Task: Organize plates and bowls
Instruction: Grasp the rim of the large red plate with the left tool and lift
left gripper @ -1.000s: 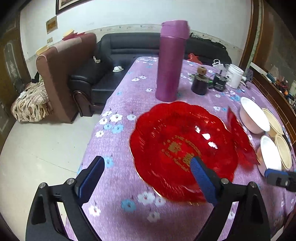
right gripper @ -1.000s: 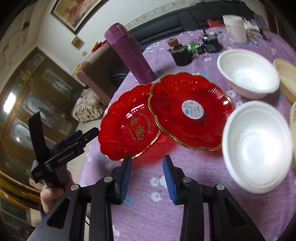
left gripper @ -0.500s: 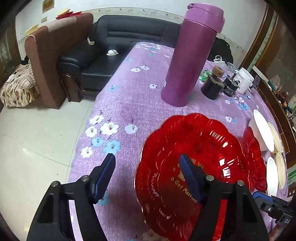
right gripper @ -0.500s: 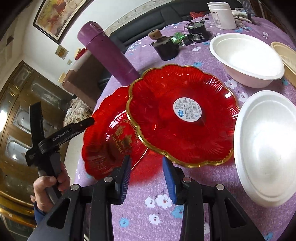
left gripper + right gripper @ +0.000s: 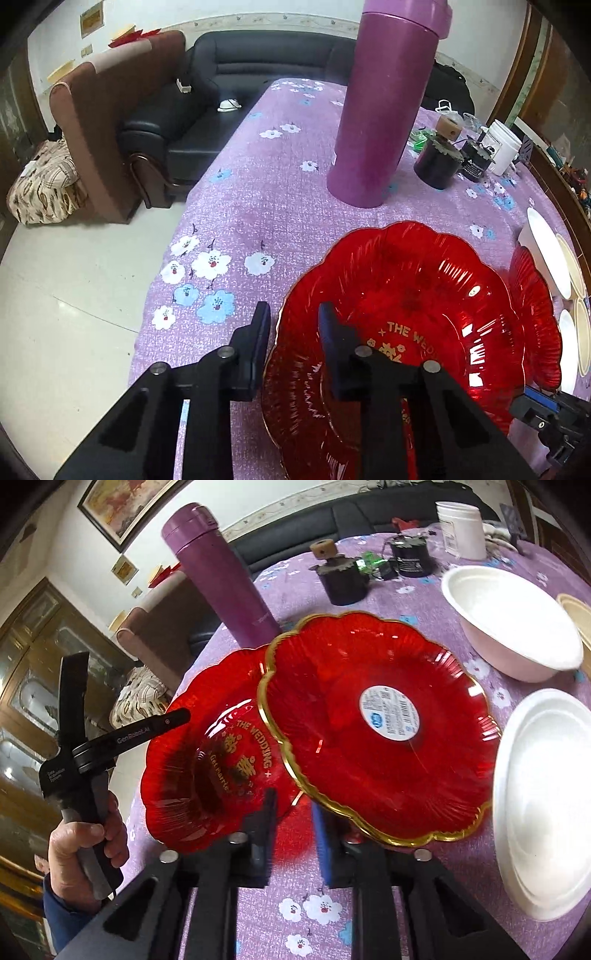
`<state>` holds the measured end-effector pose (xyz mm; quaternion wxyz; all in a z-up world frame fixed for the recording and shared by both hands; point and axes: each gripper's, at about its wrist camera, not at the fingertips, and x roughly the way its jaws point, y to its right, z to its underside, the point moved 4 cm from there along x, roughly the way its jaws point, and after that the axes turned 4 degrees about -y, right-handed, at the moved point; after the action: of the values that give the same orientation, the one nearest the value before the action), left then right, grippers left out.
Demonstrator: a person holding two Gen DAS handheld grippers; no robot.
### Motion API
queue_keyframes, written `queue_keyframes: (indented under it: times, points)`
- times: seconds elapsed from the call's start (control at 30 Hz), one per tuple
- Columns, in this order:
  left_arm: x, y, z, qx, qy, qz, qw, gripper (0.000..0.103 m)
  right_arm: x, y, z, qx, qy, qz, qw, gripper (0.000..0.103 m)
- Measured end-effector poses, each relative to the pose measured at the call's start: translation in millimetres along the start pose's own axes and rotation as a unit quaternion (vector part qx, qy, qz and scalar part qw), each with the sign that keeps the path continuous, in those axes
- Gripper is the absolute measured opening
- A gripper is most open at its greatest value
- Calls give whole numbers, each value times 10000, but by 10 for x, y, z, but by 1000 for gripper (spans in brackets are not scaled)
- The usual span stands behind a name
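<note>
Left gripper [image 5: 293, 321]: fingers drawn close, straddling the near-left rim of the red wedding plate [image 5: 417, 314]; one finger outside the rim, the other over the plate's inner face. Actual pad contact on the rim cannot be confirmed. In the right wrist view this plate [image 5: 207, 768] sits tilted, its left side raised off the cloth, gold lettering facing up.

Right gripper [image 5: 293, 812]: fingers set a small gap apart, nothing between them. Tips sit at the near edges where the two plates overlap, over the purple floral tablecloth [image 5: 314, 912].

Second red plate [image 5: 376, 723], gold-rimmed, with a white round sticker at centre: it overlaps the right edge of the wedding plate and lies on top of it there.

Right of the plates: white bowl [image 5: 546, 797] near, second white bowl [image 5: 509, 620] farther back, both upright on the cloth. A cream-coloured dish edge [image 5: 576, 620] shows beyond the far bowl.

Behind the plates: purple thermos [image 5: 384, 99] upright, dark jar [image 5: 439, 162] with a wooden knob, white container [image 5: 502, 147]. Black sofa [image 5: 236, 96] and brown armchair [image 5: 107, 122] beyond the table edge.
</note>
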<state>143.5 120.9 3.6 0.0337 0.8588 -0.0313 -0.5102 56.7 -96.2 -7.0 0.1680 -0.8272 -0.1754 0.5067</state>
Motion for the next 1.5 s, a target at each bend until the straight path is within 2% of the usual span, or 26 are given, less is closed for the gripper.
queue_keyframes:
  times: [0.2,0.97,1.23,1.5]
  points:
    - [-127,-2,149,56,83,-69,9999,26,2,-2,-5,-106,40,155,9998,16]
    - [-649,-171,936,-337,327,-33,9989,27,-136,-171,324,-532,-169,-132,9984,16]
    - [-898,-94,1245,-365,526,-26,9979,39,-251,-176,569,-661,-337,-340,9967,16]
    - [-961,-168,1533,-595,457,-24,9972,39,-286,-221,771,-848,-509,-507,9938,16]
